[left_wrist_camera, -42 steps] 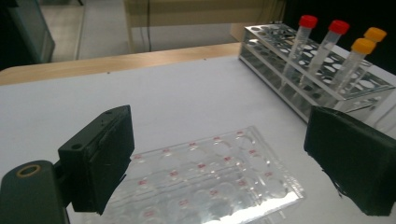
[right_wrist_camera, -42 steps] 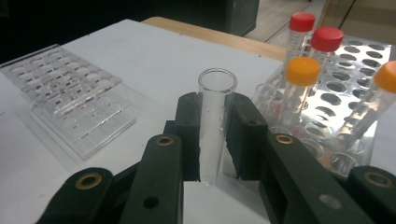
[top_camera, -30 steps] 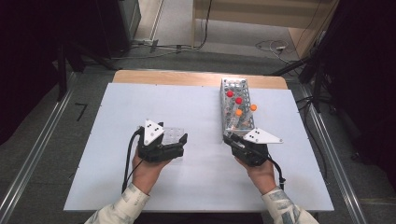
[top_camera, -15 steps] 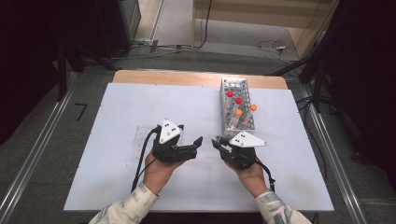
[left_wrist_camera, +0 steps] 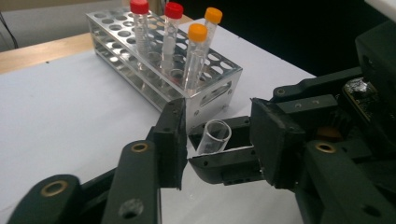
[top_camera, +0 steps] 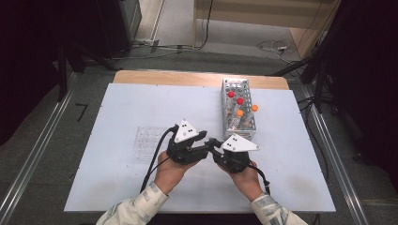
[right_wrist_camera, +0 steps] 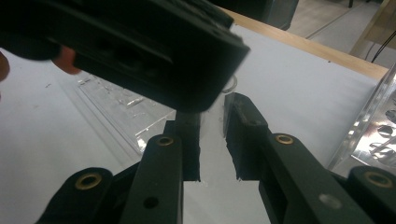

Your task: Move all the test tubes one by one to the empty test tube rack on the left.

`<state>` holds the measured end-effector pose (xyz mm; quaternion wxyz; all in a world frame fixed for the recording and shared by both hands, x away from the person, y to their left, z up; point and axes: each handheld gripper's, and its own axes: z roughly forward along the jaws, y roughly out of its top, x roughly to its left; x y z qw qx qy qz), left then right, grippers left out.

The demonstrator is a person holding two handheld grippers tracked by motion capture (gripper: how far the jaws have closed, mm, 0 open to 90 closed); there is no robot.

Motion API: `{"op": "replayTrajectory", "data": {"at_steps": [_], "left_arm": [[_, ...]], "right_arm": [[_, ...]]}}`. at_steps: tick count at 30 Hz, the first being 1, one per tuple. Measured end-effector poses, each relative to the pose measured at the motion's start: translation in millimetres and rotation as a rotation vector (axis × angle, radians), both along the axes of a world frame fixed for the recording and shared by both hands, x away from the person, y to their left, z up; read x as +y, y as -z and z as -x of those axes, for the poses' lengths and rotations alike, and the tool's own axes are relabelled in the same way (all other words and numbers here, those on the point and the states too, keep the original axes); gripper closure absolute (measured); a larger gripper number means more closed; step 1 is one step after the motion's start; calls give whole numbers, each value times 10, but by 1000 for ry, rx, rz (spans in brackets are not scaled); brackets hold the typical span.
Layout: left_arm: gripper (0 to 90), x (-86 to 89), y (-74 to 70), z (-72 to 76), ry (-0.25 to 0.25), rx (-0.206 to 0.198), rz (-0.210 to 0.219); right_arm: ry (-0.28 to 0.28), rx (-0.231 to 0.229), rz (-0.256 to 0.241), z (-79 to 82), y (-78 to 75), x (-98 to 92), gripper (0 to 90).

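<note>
Where the tools meet, the right tool [left_wrist_camera: 224, 151] clamps an uncapped tube [left_wrist_camera: 213, 136].

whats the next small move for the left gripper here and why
Probably close the left gripper on the open tube. Its jaws stand open on either side of the uncapped tube, which the right gripper holds clamped, beside the rack. That looks like a handover.

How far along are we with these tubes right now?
Done: four capped tubes stand in the rack. In hand: the right gripper is shut on an open tube, and the left gripper has its open jaws on either side of it. Left: that tube has no cap and is not yet in the rack, so probably a handover or capping, then racking.
</note>
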<state>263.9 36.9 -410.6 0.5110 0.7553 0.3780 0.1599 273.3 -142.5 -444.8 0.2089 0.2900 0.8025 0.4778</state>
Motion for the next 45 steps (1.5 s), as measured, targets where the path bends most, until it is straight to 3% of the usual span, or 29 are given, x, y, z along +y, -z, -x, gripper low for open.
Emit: {"op": "replayTrajectory", "data": {"at_steps": [11, 21, 25, 30, 35, 45], "left_arm": [[735, -19, 50, -34, 2, 20, -34], [770, -6, 62, -50, -4, 24, -45], [771, 12, 54, -57, -6, 22, -41], [771, 70, 2, -63, -12, 15, -17], [771, 121, -30, -75, -17, 12, -3], [771, 318, -145, -112, -46, 6, 39]], "right_arm": [[-5, -19, 5, 23, 22, 21, 728], [-4, -16, 8, 28, 41, 34, 723], [-33, 2, 2, 10, 49, 25, 560], [-19, 53, 11, -24, 65, 12, 365], [-12, 74, 13, -29, 69, -6, 301], [-12, 83, 15, -21, 77, -31, 279]]}}
